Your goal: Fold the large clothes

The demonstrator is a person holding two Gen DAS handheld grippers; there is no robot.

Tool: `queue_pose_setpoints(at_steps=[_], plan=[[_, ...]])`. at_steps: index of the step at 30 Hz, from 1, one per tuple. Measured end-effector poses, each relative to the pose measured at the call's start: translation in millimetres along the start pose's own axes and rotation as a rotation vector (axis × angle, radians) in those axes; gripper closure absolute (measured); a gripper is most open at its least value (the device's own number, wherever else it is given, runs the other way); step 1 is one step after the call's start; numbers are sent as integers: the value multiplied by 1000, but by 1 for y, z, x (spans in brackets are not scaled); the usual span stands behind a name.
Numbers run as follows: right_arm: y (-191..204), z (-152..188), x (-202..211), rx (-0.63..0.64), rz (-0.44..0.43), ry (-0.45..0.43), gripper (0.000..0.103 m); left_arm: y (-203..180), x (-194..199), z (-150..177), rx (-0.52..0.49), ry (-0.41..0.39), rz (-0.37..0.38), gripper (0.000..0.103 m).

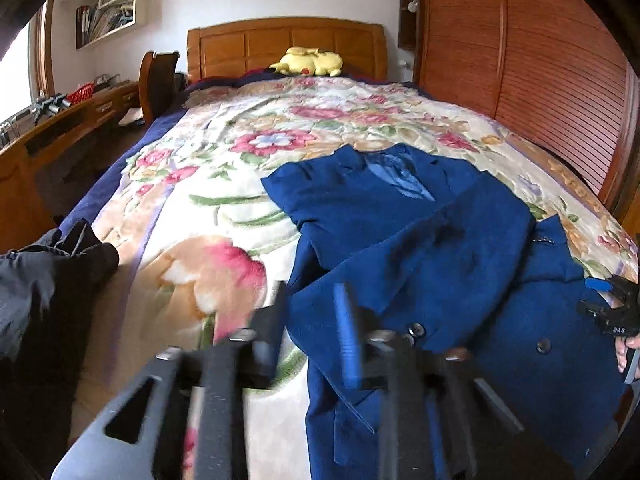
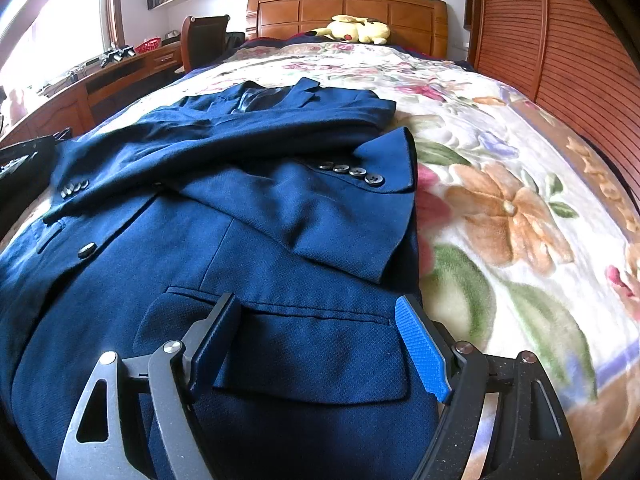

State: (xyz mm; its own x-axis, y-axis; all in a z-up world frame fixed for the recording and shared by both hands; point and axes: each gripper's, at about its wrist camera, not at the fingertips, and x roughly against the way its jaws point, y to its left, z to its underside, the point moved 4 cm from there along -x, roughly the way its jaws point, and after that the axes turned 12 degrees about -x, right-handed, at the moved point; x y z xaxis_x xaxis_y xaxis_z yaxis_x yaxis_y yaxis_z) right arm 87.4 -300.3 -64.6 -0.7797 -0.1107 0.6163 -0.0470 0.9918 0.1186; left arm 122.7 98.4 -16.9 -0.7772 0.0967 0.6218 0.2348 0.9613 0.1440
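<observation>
A dark blue suit jacket (image 1: pixel 432 248) lies front-up on the floral blanket, collar toward the headboard, both sleeves folded across its chest. In the right wrist view the jacket (image 2: pixel 224 208) fills the near left, with its pocket flap between my fingers. My left gripper (image 1: pixel 312 312) is blurred, open, empty, and hovers over the jacket's left hem edge. My right gripper (image 2: pixel 320 320) is open just above the lower pocket flap; it also shows at the right edge of the left wrist view (image 1: pixel 612 312).
The floral blanket (image 1: pixel 224 176) covers the bed. A yellow plush toy (image 1: pixel 308 62) lies by the wooden headboard (image 1: pixel 288 44). Black clothing (image 1: pixel 44 288) sits at the bed's near left edge. A desk (image 1: pixel 60 128) stands left, a slatted wardrobe (image 1: pixel 540 60) right.
</observation>
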Motion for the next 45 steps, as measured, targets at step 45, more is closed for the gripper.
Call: queue_pose_setpoints(at_steps=[45], plan=[[-19, 47, 92, -13, 97, -49, 22, -38, 93, 135, 31, 52, 33, 15]])
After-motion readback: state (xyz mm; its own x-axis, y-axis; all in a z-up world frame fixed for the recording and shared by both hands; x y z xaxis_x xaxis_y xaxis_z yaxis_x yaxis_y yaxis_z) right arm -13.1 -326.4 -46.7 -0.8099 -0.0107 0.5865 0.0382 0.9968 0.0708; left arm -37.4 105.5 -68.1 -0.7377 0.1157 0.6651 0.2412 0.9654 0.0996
